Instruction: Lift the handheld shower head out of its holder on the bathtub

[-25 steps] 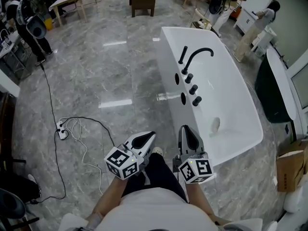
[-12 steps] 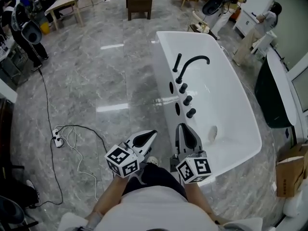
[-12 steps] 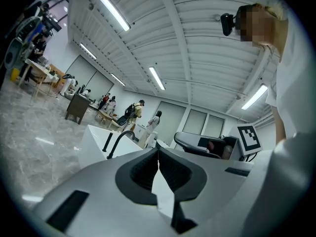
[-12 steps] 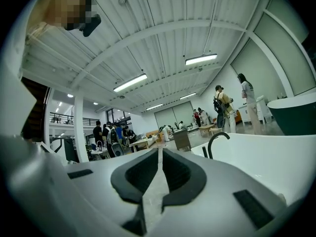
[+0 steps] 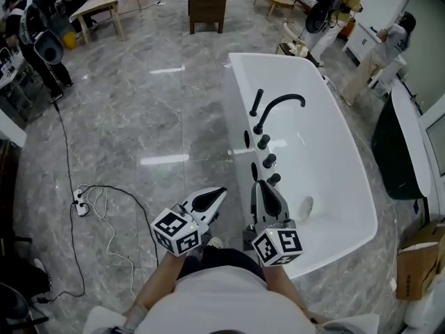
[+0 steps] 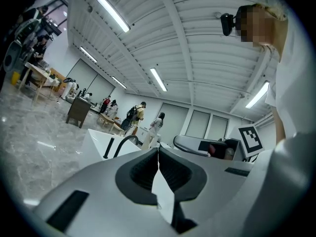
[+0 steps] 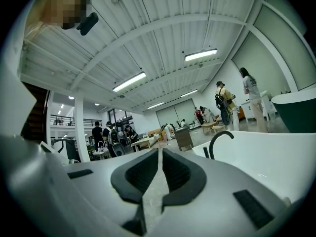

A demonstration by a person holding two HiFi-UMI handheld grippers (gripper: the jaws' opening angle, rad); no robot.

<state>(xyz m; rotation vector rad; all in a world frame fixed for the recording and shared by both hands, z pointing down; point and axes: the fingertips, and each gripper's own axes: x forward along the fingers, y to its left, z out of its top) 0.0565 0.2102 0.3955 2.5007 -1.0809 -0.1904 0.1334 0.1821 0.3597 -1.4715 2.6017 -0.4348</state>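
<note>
Left gripper [image 5: 214, 195] and right gripper [image 5: 261, 186] both have jaws pressed together, empty. Ahead of the right one lies the white bathtub [image 5: 348, 158]. Beyond the black knobs [image 5: 263, 142] on its rim, well apart from both grippers, the shower head [image 5: 256, 103] stands upright in its holder.

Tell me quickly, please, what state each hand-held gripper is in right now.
Left hand-held gripper: closed, nothing between its jaws.
Right hand-held gripper: closed, nothing between its jaws.
</note>
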